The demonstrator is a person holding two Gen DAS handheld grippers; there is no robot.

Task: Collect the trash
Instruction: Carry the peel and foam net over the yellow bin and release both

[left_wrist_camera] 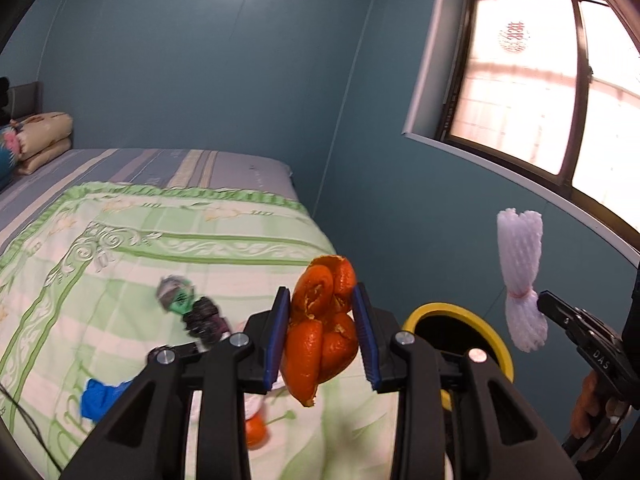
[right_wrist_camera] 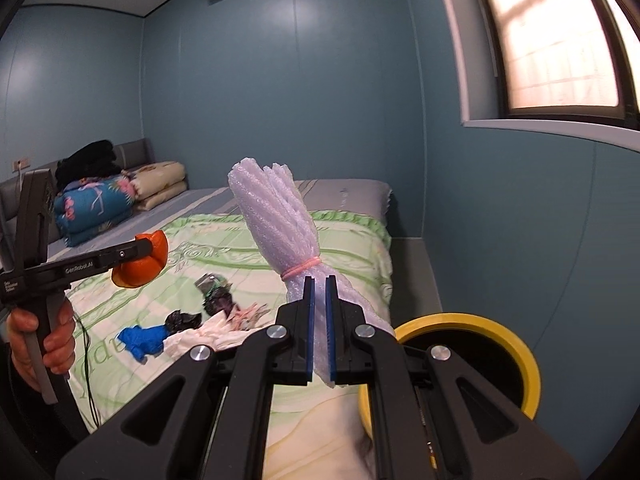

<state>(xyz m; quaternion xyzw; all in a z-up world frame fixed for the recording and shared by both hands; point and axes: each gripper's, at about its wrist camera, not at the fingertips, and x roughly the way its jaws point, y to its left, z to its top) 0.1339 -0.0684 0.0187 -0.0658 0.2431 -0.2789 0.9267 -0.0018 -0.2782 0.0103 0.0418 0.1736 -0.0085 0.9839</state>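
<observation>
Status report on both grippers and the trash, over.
Left gripper shut on orange peel. Right gripper shut on white foam net bundle. Yellow-rimmed bin open, path clear. More scraps on bed.

You are gripping a curled orange peel (left_wrist_camera: 322, 328) in your left gripper (left_wrist_camera: 322, 332) above the green quilt (left_wrist_camera: 120, 248). To its right, your right gripper (left_wrist_camera: 550, 300) is pinching a white foam fruit net (left_wrist_camera: 520, 276) near the yellow-rimmed bin (left_wrist_camera: 500, 344). Crumpled wrappers (left_wrist_camera: 192, 308) and a blue scrap (left_wrist_camera: 100, 398) are lying on the quilt.

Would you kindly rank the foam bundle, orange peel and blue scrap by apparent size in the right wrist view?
1. Foam bundle, though it is nearest the camera.
2. and 3. Orange peel and blue scrap look alike.
</observation>
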